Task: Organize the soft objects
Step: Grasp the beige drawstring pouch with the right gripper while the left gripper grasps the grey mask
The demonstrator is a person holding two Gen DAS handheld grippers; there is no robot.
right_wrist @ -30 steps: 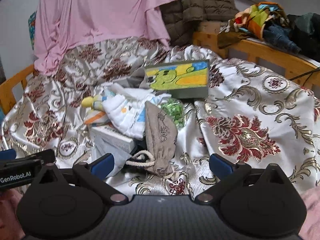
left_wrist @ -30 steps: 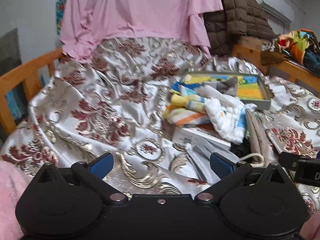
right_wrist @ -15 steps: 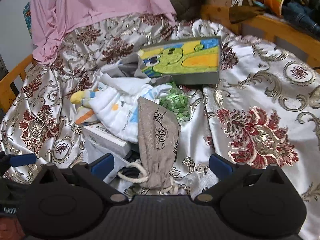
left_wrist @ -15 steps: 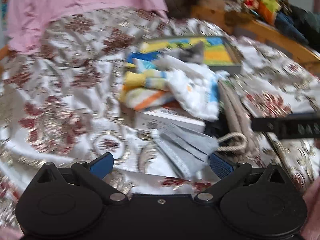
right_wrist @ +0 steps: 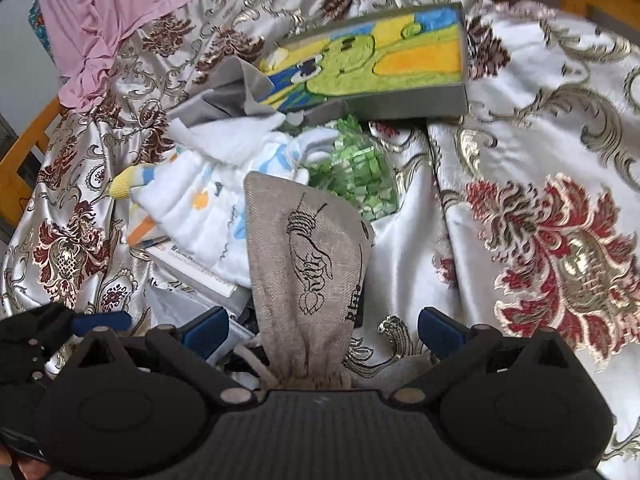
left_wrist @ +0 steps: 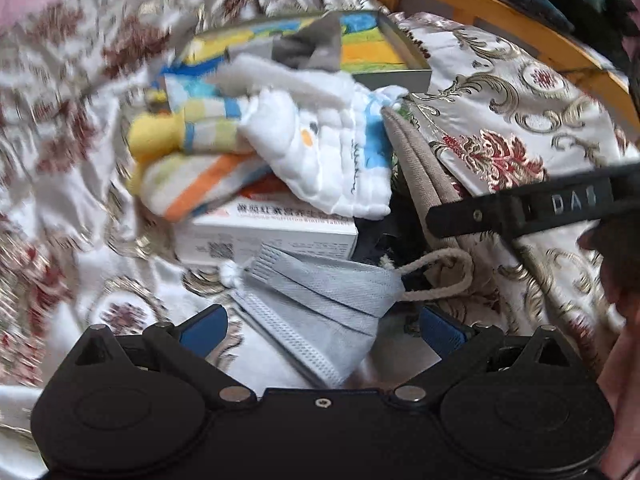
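A pile of soft things lies on a floral satin bedspread (right_wrist: 540, 184). In the left wrist view my left gripper (left_wrist: 322, 330) is open around a grey face mask (left_wrist: 320, 300). Behind it are a white medicine box (left_wrist: 272, 232), striped socks (left_wrist: 188, 152), a white quilted cloth (left_wrist: 328, 156) and a beige drawstring pouch (left_wrist: 420, 176). In the right wrist view my right gripper (right_wrist: 322, 330) is open around the neck of the pouch (right_wrist: 308, 264). A bag of green pieces (right_wrist: 356, 172) lies beyond it.
An open grey box (right_wrist: 400, 100) with a colourful picture inside stands at the back of the pile. A pink garment (right_wrist: 132, 4) hangs at the back left. A wooden bed rail (left_wrist: 520, 28) runs along the right. The right gripper (left_wrist: 532, 204) crosses the left wrist view.
Both grippers have moved forward and down toward the pile. The mask now lies between the left fingers and the pouch between the right fingers. Both stay open.
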